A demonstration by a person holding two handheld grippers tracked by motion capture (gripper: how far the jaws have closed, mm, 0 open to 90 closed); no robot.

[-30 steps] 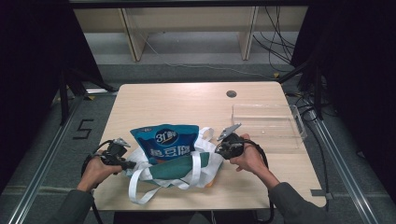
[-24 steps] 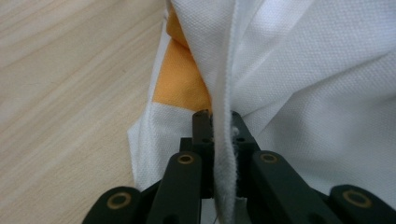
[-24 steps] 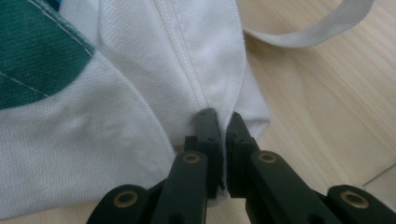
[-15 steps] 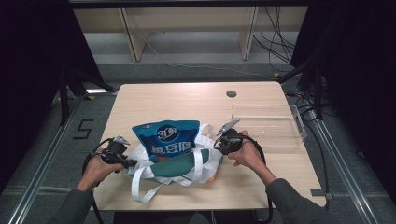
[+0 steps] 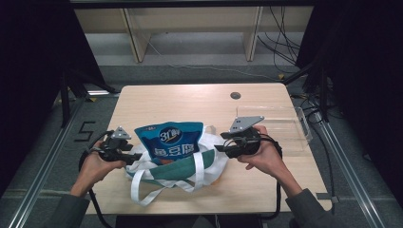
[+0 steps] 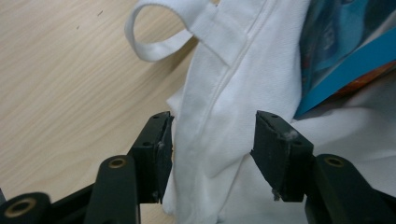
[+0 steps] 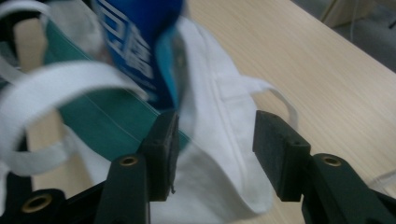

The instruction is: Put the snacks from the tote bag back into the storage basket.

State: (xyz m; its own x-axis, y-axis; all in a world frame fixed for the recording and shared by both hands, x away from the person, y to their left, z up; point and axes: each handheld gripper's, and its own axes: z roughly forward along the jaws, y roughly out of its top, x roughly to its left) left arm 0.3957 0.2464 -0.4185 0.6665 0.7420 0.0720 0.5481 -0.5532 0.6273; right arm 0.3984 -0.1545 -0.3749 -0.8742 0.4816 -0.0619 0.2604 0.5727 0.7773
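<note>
My left gripper (image 6: 212,156) stands with its jaws apart, a fold of the white tote bag (image 6: 233,93) between them, its seamed edge running close by the left jaw. My right gripper (image 7: 215,154) is likewise spread, the bag's far side and its rim between the jaws. A blue snack pouch (image 5: 170,141) stands half out of the bag's green-lined mouth, between my two hands (image 5: 92,167). White handle straps (image 5: 142,187) spill toward the table's near edge. Bare wood of the table (image 5: 190,102) lies open beyond the bag, up to a small dark round hole (image 5: 235,95); a clear plastic tray (image 5: 285,124) sits just behind my right hand, near the right edge.
</note>
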